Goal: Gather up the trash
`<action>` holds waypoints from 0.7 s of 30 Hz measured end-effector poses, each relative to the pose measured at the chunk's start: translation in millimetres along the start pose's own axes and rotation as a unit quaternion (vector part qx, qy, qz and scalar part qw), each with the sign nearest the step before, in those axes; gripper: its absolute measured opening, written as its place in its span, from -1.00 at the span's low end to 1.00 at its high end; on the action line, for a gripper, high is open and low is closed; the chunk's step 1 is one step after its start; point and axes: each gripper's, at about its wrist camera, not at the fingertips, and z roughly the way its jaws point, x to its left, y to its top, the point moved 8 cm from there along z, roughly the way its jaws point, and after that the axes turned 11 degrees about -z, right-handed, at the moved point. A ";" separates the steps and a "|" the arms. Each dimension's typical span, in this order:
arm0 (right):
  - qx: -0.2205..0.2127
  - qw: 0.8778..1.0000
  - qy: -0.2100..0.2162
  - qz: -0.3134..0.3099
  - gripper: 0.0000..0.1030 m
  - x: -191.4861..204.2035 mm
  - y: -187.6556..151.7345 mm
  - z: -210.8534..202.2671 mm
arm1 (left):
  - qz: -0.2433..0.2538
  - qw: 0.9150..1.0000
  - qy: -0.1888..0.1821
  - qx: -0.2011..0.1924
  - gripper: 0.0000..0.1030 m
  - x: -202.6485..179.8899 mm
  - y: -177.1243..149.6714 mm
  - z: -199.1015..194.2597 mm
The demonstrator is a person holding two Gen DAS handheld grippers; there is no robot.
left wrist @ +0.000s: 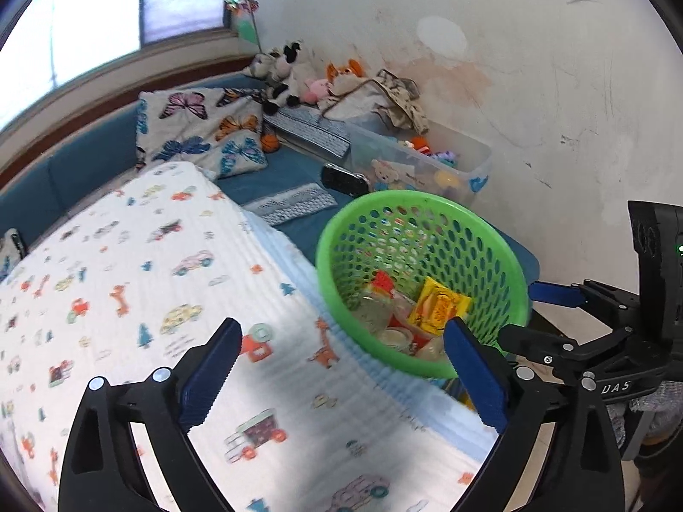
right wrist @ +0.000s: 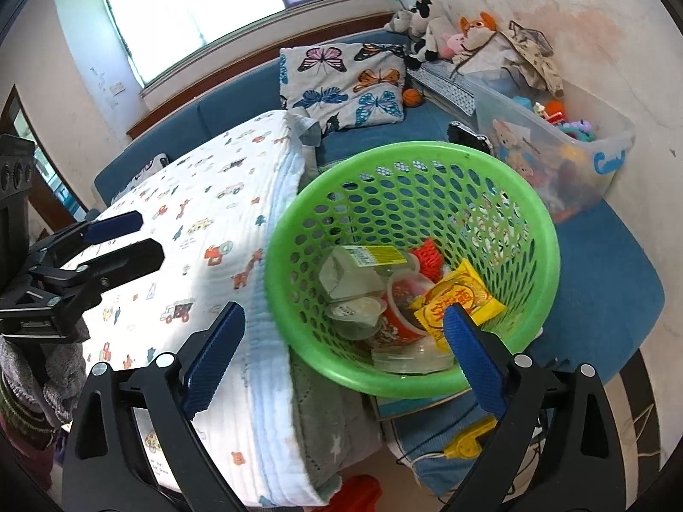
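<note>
Ahead of both our empty, spread fingers, the perforated green plastic basket [right wrist: 410, 264] of wrappers looks light, slightly flexible; we'd grip its rim.

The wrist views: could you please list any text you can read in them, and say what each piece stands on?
"DAS": white letters on the black body of the right tool, seen from the left wrist.
Red characters on the yellow packet in the green basket: too blurred to read.
Blue lettering on the clear storage bin: unreadable.
Print on the carton's yellow label: too small.
</note>
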 end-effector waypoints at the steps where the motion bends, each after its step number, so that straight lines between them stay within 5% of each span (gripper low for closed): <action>1: -0.001 1.000 0.001 -0.002 0.83 4.5 -0.4 -0.3 | -0.001 1.000 0.006 -0.005 0.80 3.7 -1.1 -4.5; 21: -0.012 0.995 -0.018 -0.092 0.91 95.2 -0.3 -8.0 | -0.071 0.992 0.078 -0.064 0.86 72.4 -34.4 -83.7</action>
